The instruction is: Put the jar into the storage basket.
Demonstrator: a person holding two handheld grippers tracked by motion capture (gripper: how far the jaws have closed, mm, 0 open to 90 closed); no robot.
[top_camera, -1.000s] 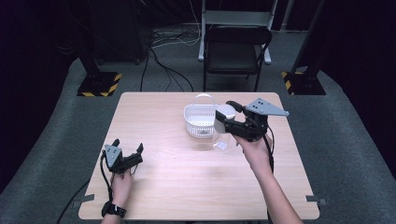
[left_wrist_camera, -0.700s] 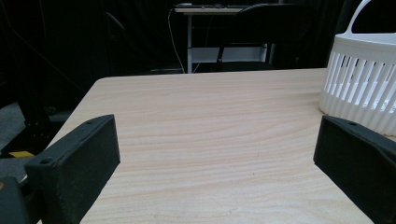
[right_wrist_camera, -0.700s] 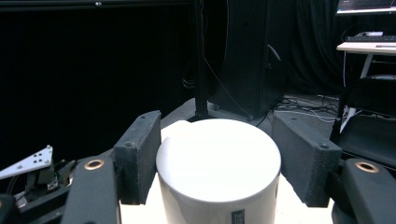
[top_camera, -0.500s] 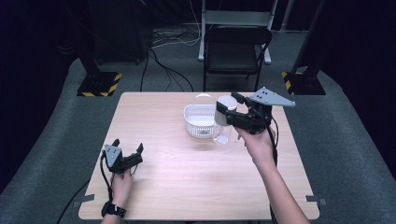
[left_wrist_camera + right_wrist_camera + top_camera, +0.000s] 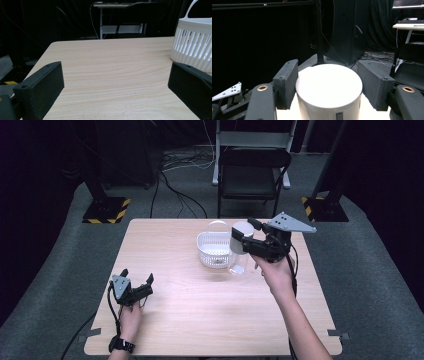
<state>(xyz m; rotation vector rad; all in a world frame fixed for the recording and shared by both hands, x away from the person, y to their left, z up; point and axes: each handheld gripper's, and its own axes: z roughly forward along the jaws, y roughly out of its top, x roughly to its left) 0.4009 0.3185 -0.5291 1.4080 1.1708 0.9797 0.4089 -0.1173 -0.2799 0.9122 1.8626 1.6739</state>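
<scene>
1. My right gripper [image 5: 239, 242] holds a white cylinder [image 5: 329, 87], smooth and matte with a flat round top, its matte black jaws closed against the cylinder's sides.
2. The cylinder sits lifted off the bench [image 5: 200, 320], just right of the white basket [image 5: 214, 251].
3. Basket: round, slatted plastic wall, arched handle. A clear plastic cup [image 5: 239, 264] stands touching its right side.
4. My left gripper [image 5: 134, 287] rests on the pale wood-grain bench, well left of the basket, jaws spread wide and empty.
</scene>
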